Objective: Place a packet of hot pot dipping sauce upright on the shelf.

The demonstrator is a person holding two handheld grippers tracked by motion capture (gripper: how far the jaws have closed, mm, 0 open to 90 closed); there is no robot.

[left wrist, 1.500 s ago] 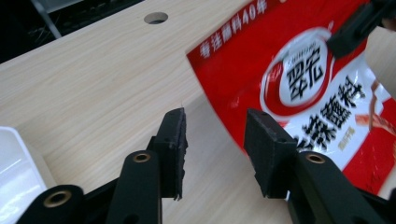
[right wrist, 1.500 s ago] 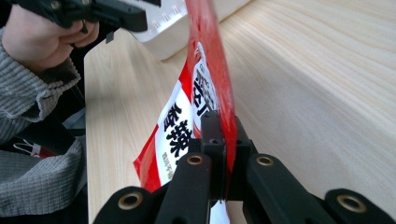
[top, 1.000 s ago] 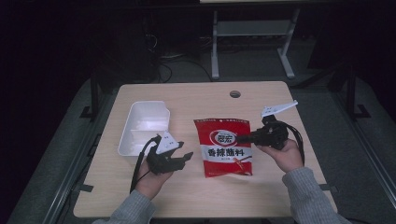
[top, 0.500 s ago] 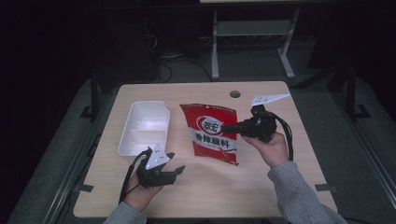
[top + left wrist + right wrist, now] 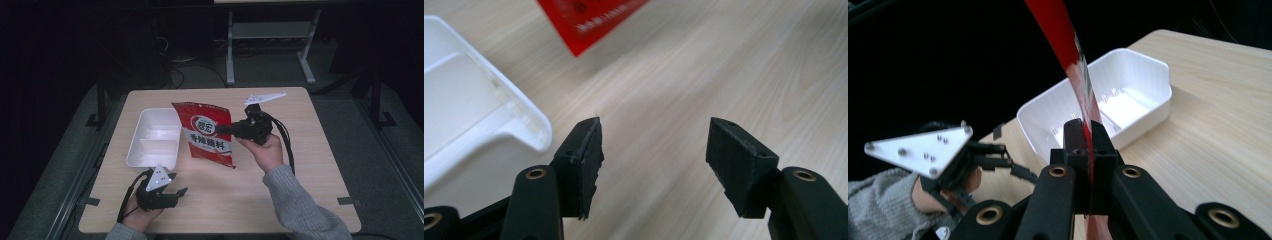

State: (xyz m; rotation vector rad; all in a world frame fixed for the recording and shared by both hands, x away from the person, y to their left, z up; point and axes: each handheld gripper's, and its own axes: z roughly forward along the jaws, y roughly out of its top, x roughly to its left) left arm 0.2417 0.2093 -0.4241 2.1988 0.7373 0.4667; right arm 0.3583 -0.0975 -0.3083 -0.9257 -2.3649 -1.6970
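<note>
A red seasoning packet (image 5: 205,134) with white print hangs tilted above the middle of the table, its lower corner near the wood. My right gripper (image 5: 223,129) is shut on its right edge; in the right gripper view the packet (image 5: 1064,45) rises edge-on from between the pads (image 5: 1085,137). My left gripper (image 5: 177,184) lies low near the front left of the table. Its jaws have just been opening and stand apart (image 5: 654,152) over bare wood with nothing between them. The packet's corner (image 5: 589,20) lies farther off.
A white two-compartment tray (image 5: 150,145) stands at the left of the table, just left of the packet; its corner (image 5: 484,115) is beside my left jaw. A round hole (image 5: 251,99) sits near the table's far edge. Dark floor and a metal stand surround the table.
The right gripper has lifted the red packet off the table and carried it left and back toward the tray. The left hand has drawn back toward the front edge, its jaws wider.
</note>
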